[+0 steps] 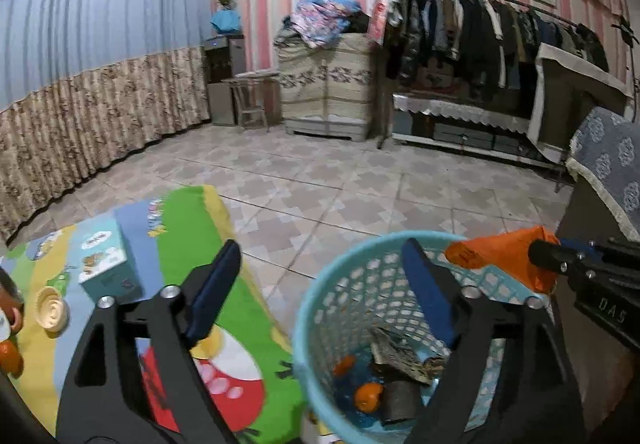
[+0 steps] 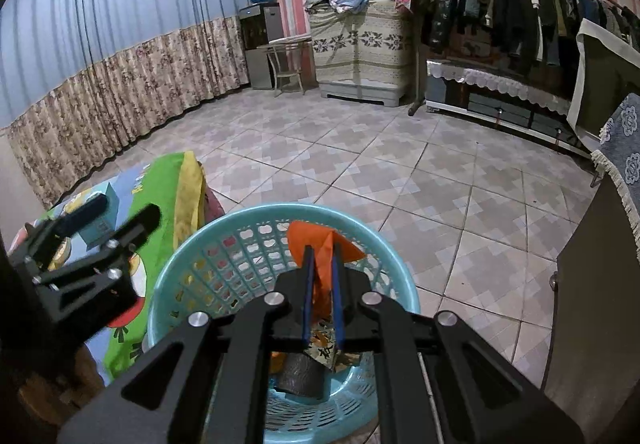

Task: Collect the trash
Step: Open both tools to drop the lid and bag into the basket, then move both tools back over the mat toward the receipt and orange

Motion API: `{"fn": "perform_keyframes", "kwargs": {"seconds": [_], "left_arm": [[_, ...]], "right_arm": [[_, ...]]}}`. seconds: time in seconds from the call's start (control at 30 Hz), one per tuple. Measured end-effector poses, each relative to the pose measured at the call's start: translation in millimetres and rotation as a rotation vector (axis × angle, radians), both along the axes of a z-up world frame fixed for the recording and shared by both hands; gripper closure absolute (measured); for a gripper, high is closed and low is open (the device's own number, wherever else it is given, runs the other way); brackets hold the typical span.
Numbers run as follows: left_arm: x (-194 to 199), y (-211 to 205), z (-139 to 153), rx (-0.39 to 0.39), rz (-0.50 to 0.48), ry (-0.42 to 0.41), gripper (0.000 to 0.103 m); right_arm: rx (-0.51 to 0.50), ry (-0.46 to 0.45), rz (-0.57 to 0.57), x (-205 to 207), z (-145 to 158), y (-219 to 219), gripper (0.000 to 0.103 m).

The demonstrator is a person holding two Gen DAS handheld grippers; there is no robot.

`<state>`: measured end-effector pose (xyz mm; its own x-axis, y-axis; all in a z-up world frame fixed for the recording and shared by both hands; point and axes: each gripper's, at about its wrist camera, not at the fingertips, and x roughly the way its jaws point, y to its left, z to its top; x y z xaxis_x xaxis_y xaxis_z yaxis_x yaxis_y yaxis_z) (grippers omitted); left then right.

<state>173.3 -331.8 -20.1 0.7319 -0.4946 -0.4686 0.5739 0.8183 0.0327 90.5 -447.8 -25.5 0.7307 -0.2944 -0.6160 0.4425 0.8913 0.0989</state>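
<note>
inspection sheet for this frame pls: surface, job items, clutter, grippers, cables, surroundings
Surface: low table under a colourful cartoon cloth; tiled floor around it.
Job's things: light blue basket on the floor beside the table, holding orange peel pieces, crumpled paper and a dark lump; orange wrapper held above the basket.
Clutter: teal box, cream round lid on the cloth.
Grippers: right gripper shut on the wrapper; left gripper open, holding nothing, over the basket rim.
Cables: nothing seen.
Surroundings: curtain, clothes rack, covered cabinet, striped wall.
</note>
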Motion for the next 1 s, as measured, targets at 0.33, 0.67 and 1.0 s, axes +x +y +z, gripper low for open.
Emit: {"fn": "perform_keyframes", "kwargs": {"seconds": [0.33,0.67,1.0], "left_arm": [[12,51,15,0.000,0.089,-0.028,0.007],[8,98,23,-0.003,0.162,-0.053,0.006],[1,128,23,0.001,0.206,-0.057,0.006]], "right_arm": [[0.018,0.032,0.038,20,-10,17,0.091],[0.046,0.069,0.007,33,-26,14,0.022],[-0.009,0.023,-0.016,25,-11,27,0.007]]}}
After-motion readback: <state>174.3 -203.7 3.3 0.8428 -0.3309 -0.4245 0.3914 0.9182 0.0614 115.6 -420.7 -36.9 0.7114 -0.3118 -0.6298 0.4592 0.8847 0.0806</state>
